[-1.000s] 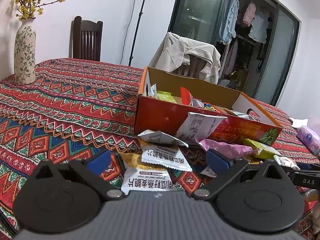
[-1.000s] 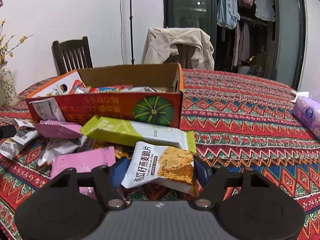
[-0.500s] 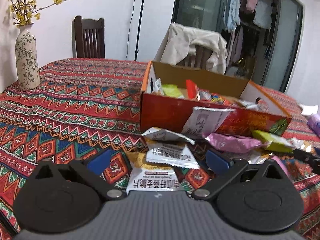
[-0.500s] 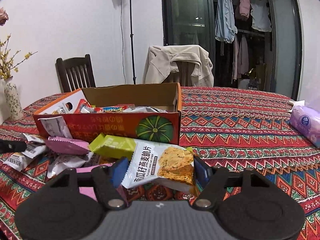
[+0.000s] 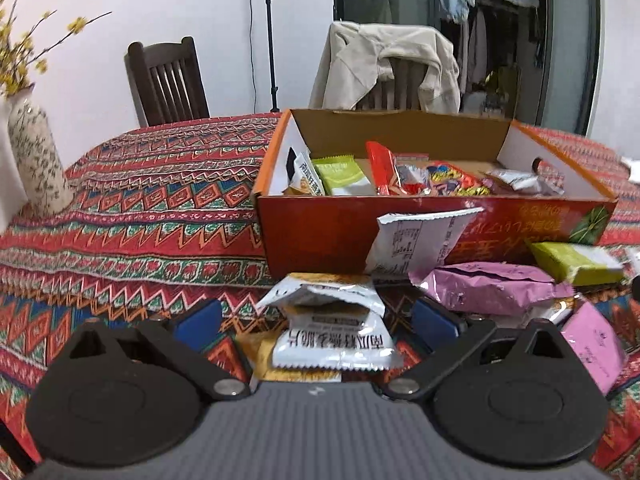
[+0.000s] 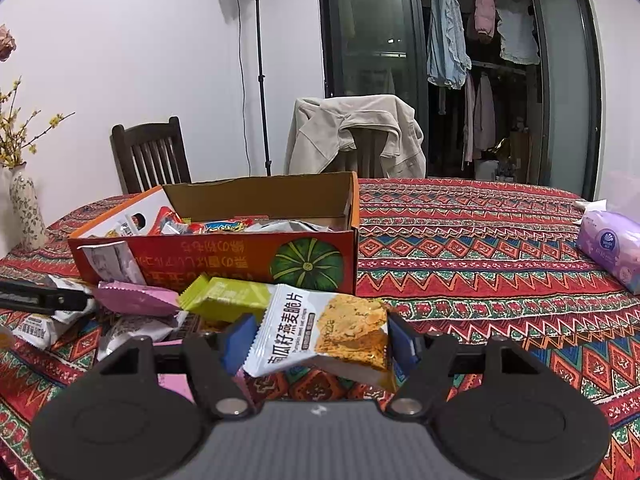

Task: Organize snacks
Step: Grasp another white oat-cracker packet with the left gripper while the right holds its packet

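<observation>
An orange cardboard box (image 5: pixel 320 236) holding several snack packets stands on the patterned tablecloth; it also shows in the right wrist view (image 6: pixel 248 256). Loose packets lie in front of it: white oat-crisp packets (image 5: pixel 336 340), a pink packet (image 5: pixel 492 292), a green bar (image 5: pixel 572 260). My left gripper (image 5: pixel 316 320) is open, its fingers either side of the white packets on the table. My right gripper (image 6: pixel 320 336) is shut on a white and orange oat-crisp packet (image 6: pixel 320 332), held above the table in front of the box.
A patterned vase (image 5: pixel 36 164) with yellow flowers stands at the far left. A purple tissue pack (image 6: pixel 612 248) lies at the right. Two chairs (image 6: pixel 152 156), one with a beige jacket (image 6: pixel 356 132), stand behind the table. The left gripper's tip (image 6: pixel 40 296) shows at the right view's left edge.
My right gripper has risen with the oat-crisp packet, off the pile. My left gripper has moved forward and right, closer to the white packets and the box.
</observation>
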